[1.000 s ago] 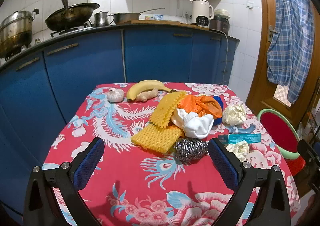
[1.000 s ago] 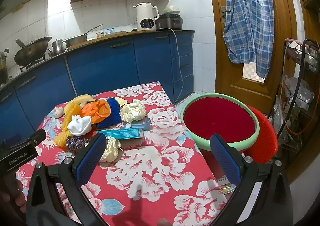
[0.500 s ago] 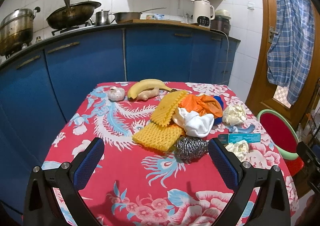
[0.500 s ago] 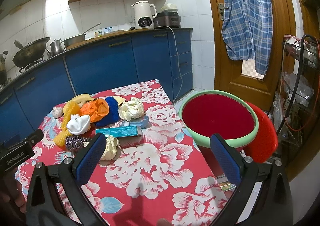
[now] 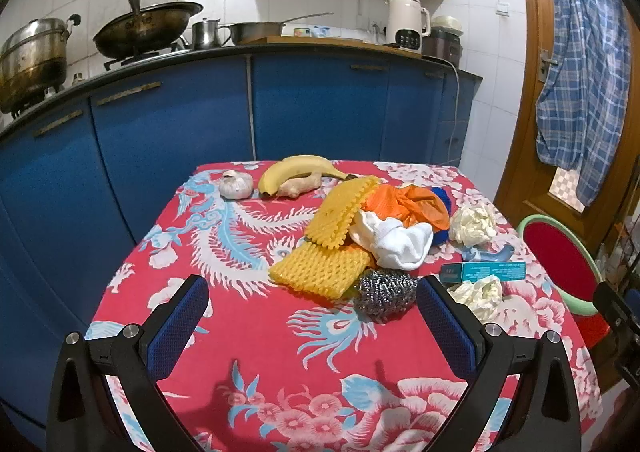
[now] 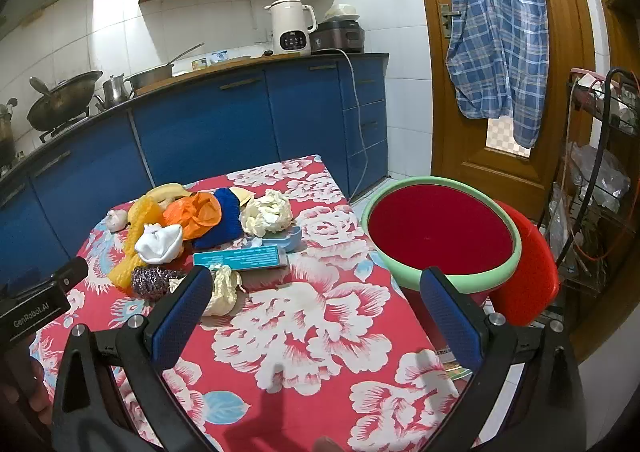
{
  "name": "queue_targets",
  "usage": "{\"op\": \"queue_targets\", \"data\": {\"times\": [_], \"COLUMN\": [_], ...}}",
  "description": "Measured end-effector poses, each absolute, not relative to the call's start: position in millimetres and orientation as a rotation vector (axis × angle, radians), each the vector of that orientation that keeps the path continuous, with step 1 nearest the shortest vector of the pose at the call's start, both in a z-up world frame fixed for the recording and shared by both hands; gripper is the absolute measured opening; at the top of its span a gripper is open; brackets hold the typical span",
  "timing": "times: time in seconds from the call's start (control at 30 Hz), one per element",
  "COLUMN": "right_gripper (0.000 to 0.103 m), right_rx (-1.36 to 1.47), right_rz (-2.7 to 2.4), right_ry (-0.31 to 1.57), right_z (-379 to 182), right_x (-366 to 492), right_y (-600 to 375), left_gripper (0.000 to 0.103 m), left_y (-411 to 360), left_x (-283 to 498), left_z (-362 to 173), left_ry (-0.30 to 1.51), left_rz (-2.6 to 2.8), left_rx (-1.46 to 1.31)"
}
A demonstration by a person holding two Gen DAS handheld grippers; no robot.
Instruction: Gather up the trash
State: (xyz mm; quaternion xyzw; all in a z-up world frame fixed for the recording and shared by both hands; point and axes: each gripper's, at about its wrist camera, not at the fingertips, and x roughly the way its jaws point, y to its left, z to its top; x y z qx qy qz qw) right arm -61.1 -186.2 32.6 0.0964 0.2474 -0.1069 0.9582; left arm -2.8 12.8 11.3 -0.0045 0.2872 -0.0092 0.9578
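Desk (image 5: 256,332) under a glossy red cloth printed with white peonies and pale-blue phoenix plumes; clutter heaped toward its far right quarter; two yellow foam nets (image 5: 320,268), waffle-celled and soft, one lying flat, the other propped against the heap; a coiled steel scourer (image 5: 386,292), shiny and wiry, touching the flat net's near corner; white knit sock (image 5: 400,242) bunched atop thin crinkled orange plastic bag (image 5: 412,204); dark blue knitted cloth (image 6: 224,224) behind it; crumpled cream paper wad (image 5: 472,224) at the far right, a second smaller wad (image 5: 480,292) nearer, just beside a flat teal carton (image 5: 484,272), long and rectangular; a pale-blue plastic piece (image 5: 488,254) between carton and far wad; at the far edge a smooth curved banana (image 5: 296,168), knobbly ginger root (image 5: 298,186) touching it, papery garlic bulb (image 5: 236,185) to its left; off the desk's right side, a round red basin with a mint-green rim (image 6: 440,228), resting against a red plastic stool (image 6: 528,264); left tongs (image 5: 312,320) spread wide over bare cloth near the scourer, blue ribbed pads (image 5: 176,324) gripping nothing, touching nothing; right tongs (image 6: 316,316) equally wide apart above the cloth, empty, one pad (image 6: 180,316) overlapping the near wad in view, contact impossible to judge.
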Motion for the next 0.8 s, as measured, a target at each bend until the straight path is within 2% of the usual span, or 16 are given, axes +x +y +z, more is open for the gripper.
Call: {"op": "queue_targets", "data": {"times": [0.8], "right_gripper": [0.102], "right_rx": [0.198], "right_rz": [-0.208], "right_ry": [0.513], "right_z": [30.5], "right_x": [-56.7], "right_y": [-185.0], "left_gripper": [0.103], "left_y": [16.3], "left_x": [5.7], "left_z": [10.1], "left_ry": [0.601], "left_rz": [0.002], "left_rx": [0.011]}}
